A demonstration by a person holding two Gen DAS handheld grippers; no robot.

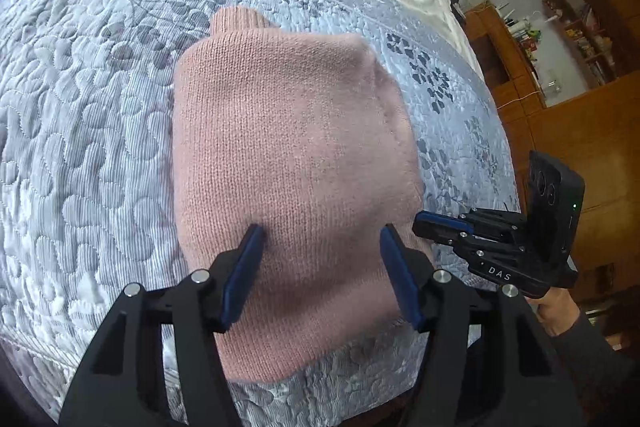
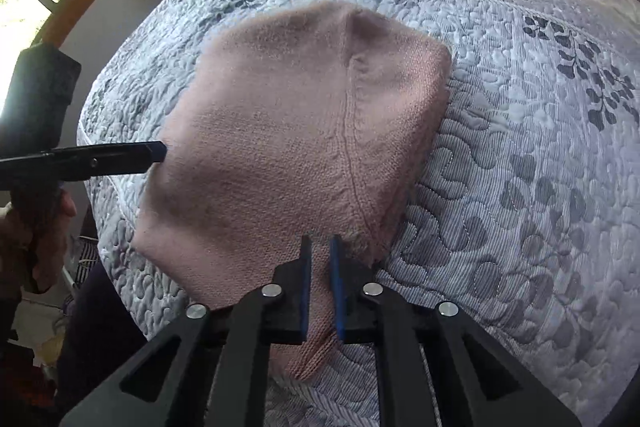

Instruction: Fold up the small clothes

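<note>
Right wrist view shows my right hand-held gripper (image 2: 320, 247) nearly closed, pinching a pink knit sweater (image 2: 288, 131) lying folded on the quilted bed (image 2: 520, 187), while my left hand-held gripper (image 1: 322, 239) hovers open above it; next, I judge, comes another fold.

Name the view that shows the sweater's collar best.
The left wrist view: the ribbed collar of the pink sweater shows whole at its far end. The right wrist view shows the sweater, but no collar can be made out.
</note>
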